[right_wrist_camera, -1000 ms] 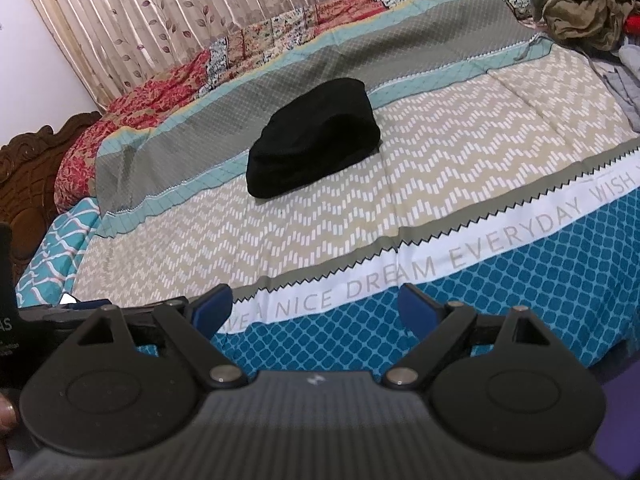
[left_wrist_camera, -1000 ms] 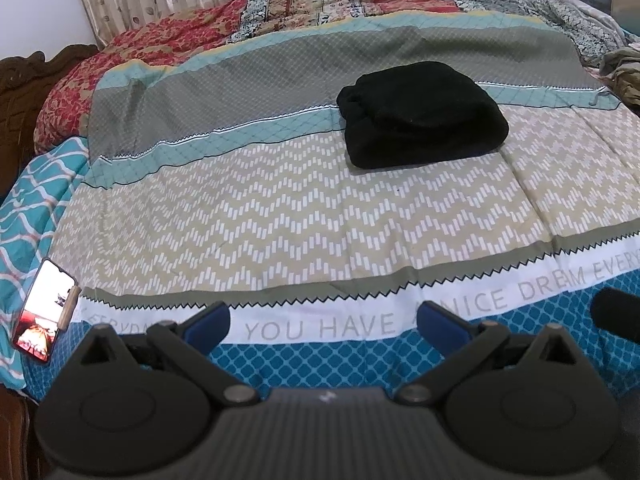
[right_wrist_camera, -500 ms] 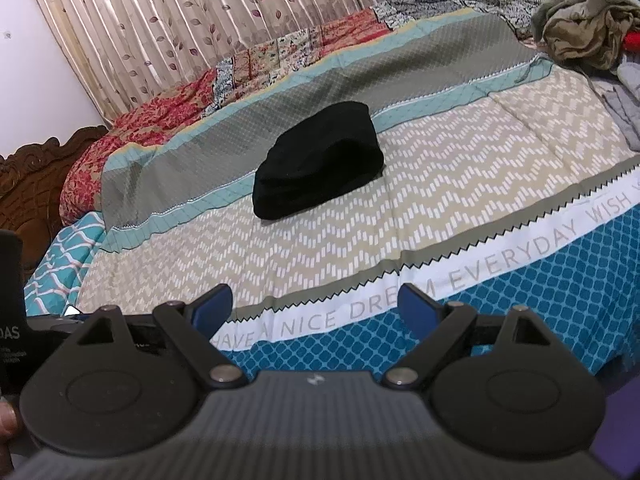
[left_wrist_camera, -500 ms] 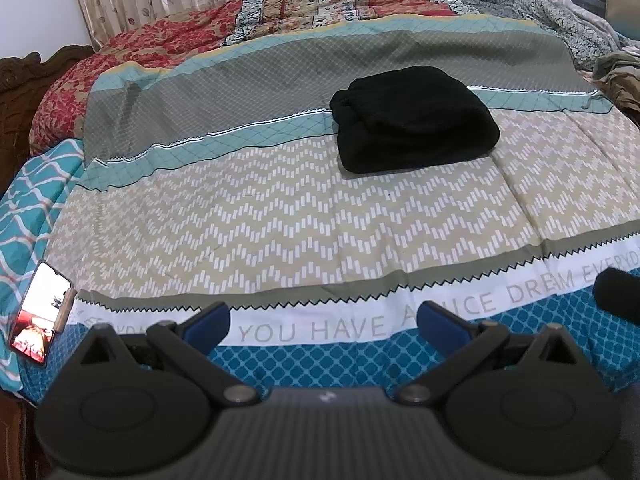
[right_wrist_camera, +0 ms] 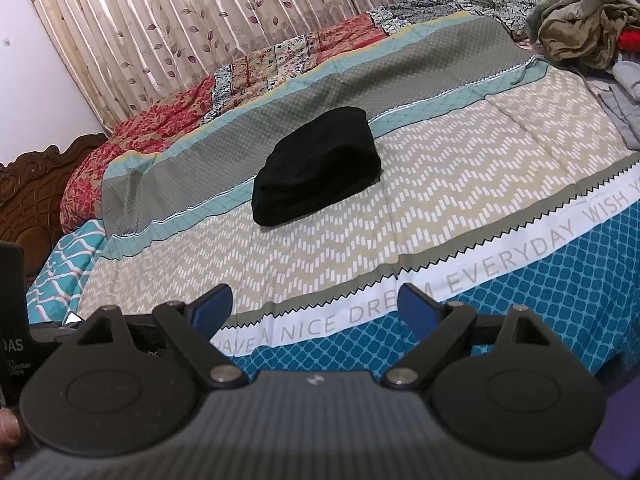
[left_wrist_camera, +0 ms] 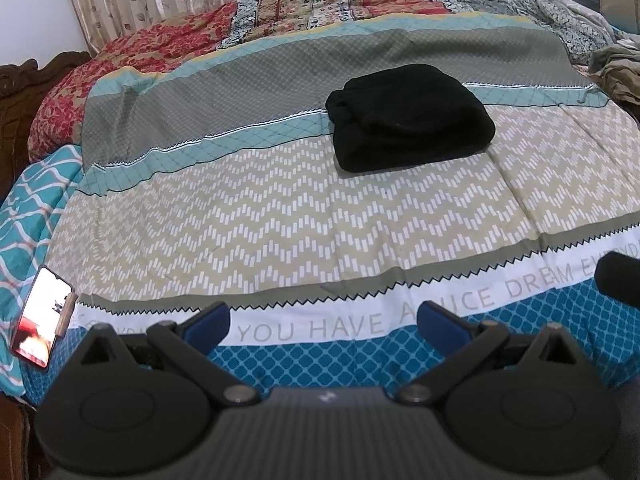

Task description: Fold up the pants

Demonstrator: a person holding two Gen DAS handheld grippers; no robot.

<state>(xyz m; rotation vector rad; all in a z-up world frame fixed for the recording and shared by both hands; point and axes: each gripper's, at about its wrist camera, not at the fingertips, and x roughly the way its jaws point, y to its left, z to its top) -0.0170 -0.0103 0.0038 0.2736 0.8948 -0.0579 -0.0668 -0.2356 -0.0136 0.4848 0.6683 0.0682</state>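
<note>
The black pants (left_wrist_camera: 408, 118) lie folded into a thick compact bundle on the patterned bedspread (left_wrist_camera: 280, 216), in the middle of the bed. They also show in the right wrist view (right_wrist_camera: 316, 166). My left gripper (left_wrist_camera: 324, 320) is open and empty, held over the bed's near edge, well short of the pants. My right gripper (right_wrist_camera: 316, 306) is open and empty too, over the near edge, with the pants far ahead.
A phone (left_wrist_camera: 42, 326) with a lit screen lies at the bed's near left corner. A heap of loose clothes (right_wrist_camera: 580, 20) sits at the far right. A carved wooden headboard (right_wrist_camera: 32, 200) is at the left, curtains (right_wrist_camera: 200, 20) behind.
Both grippers have drawn back and tilted a little; the pants sit slightly farther off and lower in view. Pants have not moved. Jaws stay open.
</note>
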